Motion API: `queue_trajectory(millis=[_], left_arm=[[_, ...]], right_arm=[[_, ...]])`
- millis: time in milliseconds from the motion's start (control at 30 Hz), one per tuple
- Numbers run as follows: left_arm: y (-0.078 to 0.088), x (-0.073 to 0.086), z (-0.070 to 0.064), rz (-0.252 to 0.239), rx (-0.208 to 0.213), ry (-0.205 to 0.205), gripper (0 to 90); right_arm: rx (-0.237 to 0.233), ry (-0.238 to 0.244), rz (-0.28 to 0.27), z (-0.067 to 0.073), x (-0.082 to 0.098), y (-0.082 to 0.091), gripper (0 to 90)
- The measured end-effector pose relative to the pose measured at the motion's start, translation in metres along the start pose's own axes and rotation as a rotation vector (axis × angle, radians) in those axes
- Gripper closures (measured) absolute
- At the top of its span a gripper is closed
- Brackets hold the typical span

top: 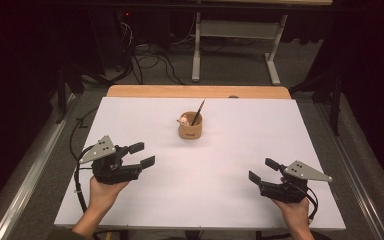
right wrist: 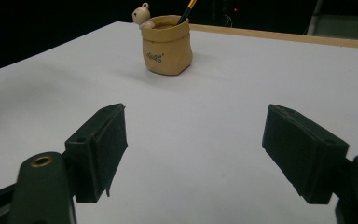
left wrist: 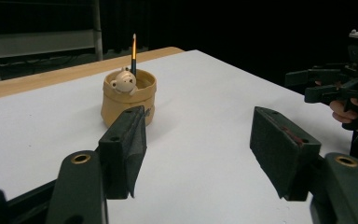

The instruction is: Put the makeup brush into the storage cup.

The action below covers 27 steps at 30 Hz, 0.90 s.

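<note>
Approach step, by judgement: left claw [top: 145, 154] and right claw [top: 264, 169] both spread apart, empty, well short of pen pot [top: 190, 126]. Next: reach pencil [top: 198, 112] standing in pot.

Bare white sheet [top: 200, 170] around lone pen pot [top: 190, 131]

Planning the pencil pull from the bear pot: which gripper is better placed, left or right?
Left, marginally. The left gripper sits a bit closer to the pot than the right gripper, fingers open and aimed at it. The pencil leans toward the right side, though, so the right could also work.
</note>
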<state>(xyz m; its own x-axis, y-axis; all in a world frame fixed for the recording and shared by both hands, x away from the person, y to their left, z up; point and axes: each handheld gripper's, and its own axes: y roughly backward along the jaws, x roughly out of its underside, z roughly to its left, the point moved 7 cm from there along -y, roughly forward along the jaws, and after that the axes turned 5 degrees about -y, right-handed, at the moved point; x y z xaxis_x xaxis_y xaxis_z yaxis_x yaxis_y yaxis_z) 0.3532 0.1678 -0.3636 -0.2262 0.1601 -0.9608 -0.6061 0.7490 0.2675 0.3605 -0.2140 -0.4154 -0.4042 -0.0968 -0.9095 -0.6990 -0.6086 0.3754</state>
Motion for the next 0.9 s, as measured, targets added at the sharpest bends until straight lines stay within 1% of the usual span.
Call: queue_trajectory(millis=[167,433,533,600,900], left_arm=[[0.001,0.002,-0.001,0.003,-0.006,-0.009,36.7],[0.003,0.005,-0.002,-0.003,-0.002,0.007,36.6],[0.003,0.006,-0.002,-0.003,-0.004,0.005,36.6],[0.004,0.007,-0.002,0.005,-0.014,-0.002,36.6],[0.004,0.014,-0.005,0.016,-0.010,0.006,36.6]], right_arm=[[0.001,-0.002,0.000,0.000,0.000,0.000,23.5],[0.000,0.000,0.000,0.000,0.000,0.000,23.5],[-0.001,0.003,0.000,0.000,0.000,0.000,23.5],[-0.001,0.002,0.000,0.000,0.000,0.000,23.5],[-0.001,0.001,0.002,0.001,0.000,0.000,23.5]])
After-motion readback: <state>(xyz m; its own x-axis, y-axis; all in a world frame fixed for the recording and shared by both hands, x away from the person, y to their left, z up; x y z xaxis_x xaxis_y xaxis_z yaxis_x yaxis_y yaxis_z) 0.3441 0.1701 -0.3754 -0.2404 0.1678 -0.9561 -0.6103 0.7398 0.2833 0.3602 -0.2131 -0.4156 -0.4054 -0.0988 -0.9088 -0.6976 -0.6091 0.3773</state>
